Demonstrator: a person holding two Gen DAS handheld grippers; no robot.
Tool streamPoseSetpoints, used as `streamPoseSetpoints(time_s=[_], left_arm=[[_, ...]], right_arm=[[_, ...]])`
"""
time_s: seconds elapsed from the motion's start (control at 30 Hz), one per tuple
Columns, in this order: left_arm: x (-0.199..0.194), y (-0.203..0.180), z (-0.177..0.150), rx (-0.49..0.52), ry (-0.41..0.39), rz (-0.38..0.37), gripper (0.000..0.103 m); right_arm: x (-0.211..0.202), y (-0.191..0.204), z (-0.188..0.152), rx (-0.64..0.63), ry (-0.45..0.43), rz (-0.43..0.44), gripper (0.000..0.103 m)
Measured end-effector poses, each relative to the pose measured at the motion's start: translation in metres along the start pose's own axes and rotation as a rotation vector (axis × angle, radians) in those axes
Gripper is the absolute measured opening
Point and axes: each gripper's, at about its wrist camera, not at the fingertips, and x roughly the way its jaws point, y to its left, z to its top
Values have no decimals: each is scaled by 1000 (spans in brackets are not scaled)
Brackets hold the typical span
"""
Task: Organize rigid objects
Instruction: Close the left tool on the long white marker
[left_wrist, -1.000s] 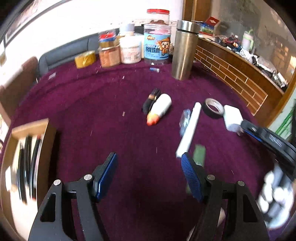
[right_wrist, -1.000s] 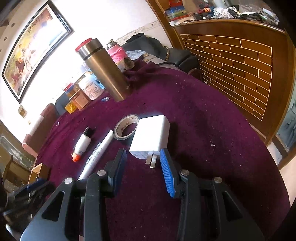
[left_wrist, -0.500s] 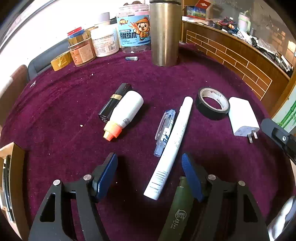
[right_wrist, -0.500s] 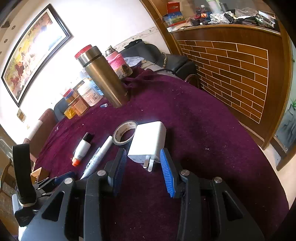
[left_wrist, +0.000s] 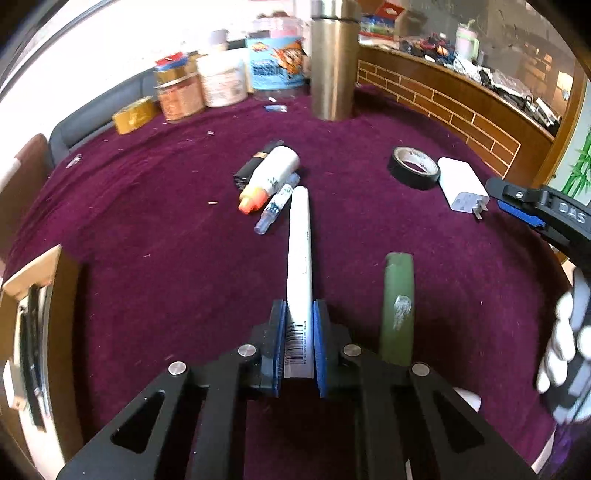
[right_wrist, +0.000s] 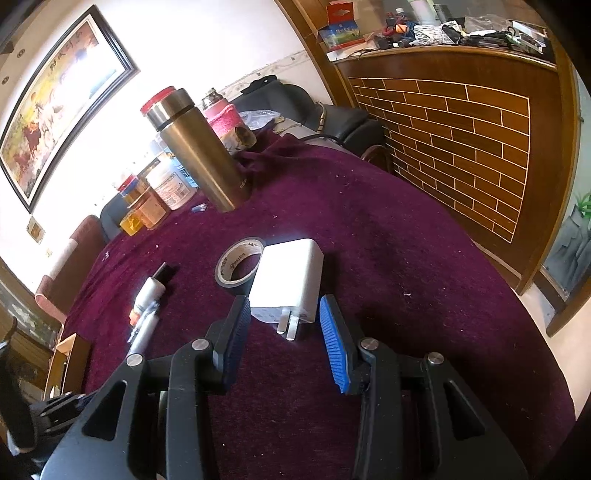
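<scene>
My left gripper (left_wrist: 298, 314) holds a long white marker (left_wrist: 300, 240) by its barcode end; the jaws are closing tight, both blue pads pressed on its sides, and the marker points away over the purple cloth. A green stick-shaped thing (left_wrist: 398, 295) lies just right of it. Ahead are a white glue bottle with an orange cap (left_wrist: 273, 177), a clear pen (left_wrist: 277, 206) and a black tube (left_wrist: 255, 162). My right gripper (right_wrist: 284, 302) is open, fingertips either side of the prongs of a white charger (right_wrist: 291, 273) without touching it. A black tape roll (right_wrist: 236, 266) touches the charger's left side.
A wooden box (left_wrist: 55, 266) with dark pens stands at the table's left edge. A steel flask (right_wrist: 195, 151), jars (left_wrist: 221, 83) and a yellow tape roll (left_wrist: 133, 114) line the far side. A gloved hand (left_wrist: 565, 343) is at the right. A brick-patterned counter (right_wrist: 461, 140) curves round the right.
My left gripper came down over the white marker and shut on its near end; before, its jaws stood wide open above the cloth. The right gripper and charger have not moved.
</scene>
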Motion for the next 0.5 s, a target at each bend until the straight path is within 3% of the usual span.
streamPoseSetpoints(time_s=[0.23, 0.5], left_arm=[[-31, 21, -9, -40, -63, -46, 11], [-39, 46, -25, -128, -55, -99, 11]], right_arm=[[0, -1, 0, 3, 0, -12, 37], [1, 0, 1, -3, 5, -8, 37]])
